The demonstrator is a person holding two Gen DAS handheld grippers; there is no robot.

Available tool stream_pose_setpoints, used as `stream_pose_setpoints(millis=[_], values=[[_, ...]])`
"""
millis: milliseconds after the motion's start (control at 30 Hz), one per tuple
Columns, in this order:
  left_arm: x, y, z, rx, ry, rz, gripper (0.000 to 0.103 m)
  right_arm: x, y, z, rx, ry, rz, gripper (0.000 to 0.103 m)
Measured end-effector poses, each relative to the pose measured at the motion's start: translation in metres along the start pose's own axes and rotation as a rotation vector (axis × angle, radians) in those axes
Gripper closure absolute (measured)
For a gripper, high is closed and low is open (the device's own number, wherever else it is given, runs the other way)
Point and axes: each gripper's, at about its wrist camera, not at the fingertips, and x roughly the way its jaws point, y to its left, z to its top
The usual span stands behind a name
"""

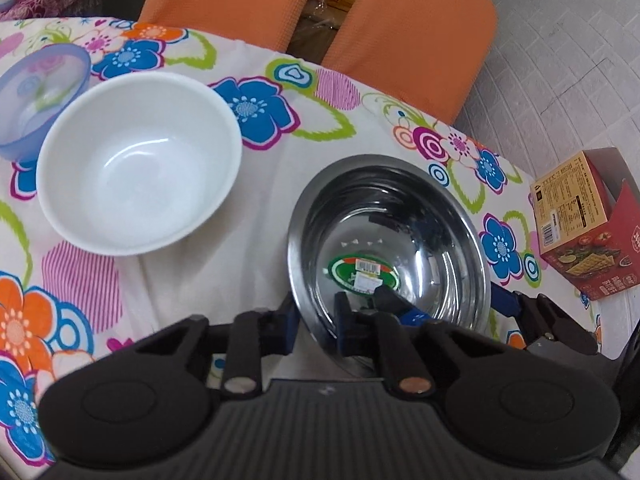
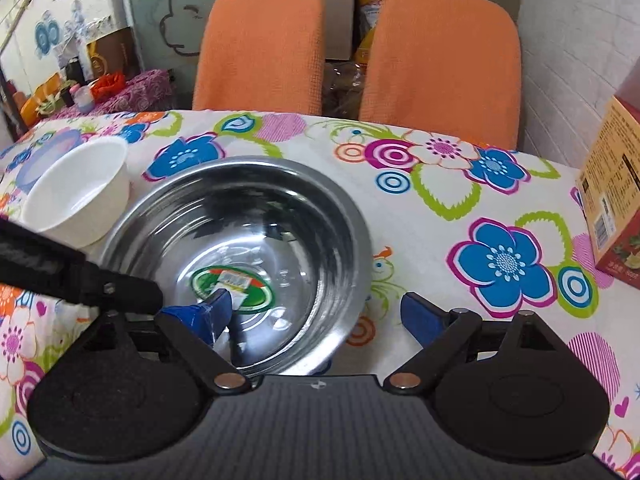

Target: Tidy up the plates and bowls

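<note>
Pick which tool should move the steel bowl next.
Left, likely. The left tool is closed on the steel bowl's near rim; the white bowl lies to its left. The right tool straddles the rim, wide open.

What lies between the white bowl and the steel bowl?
Only bare flowered tablecloth separates the white bowl from the steel bowl in the left wrist view; in the right wrist view they overlap.
</note>
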Motion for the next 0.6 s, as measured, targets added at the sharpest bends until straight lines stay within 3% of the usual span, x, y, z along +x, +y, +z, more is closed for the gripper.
stream_pose_setpoints(millis=[100, 167, 267, 600], values=[[-0.006, -0.002, -0.002, 0.021, -0.014, 0.006, 0.096, -0.013, 0.014, -0.001, -0.025, -0.013, 0.071, 0.026], [-0.013, -0.003, -0.007, 0.055, -0.026, 0.038, 0.096, -0.026, 0.023, -0.002, -0.048, -0.039, 0.068, 0.026], [-0.028, 0.006, -0.019, 0.066, -0.019, 0.014, 0.095, -0.045, 0.035, -0.005, -0.059, -0.053, 0.076, 0.026], [-0.093, 0.043, -0.114, 0.178, -0.028, 0.025, 0.094, -0.106, 0.104, -0.077, -0.097, -0.079, 0.093, 0.023]])
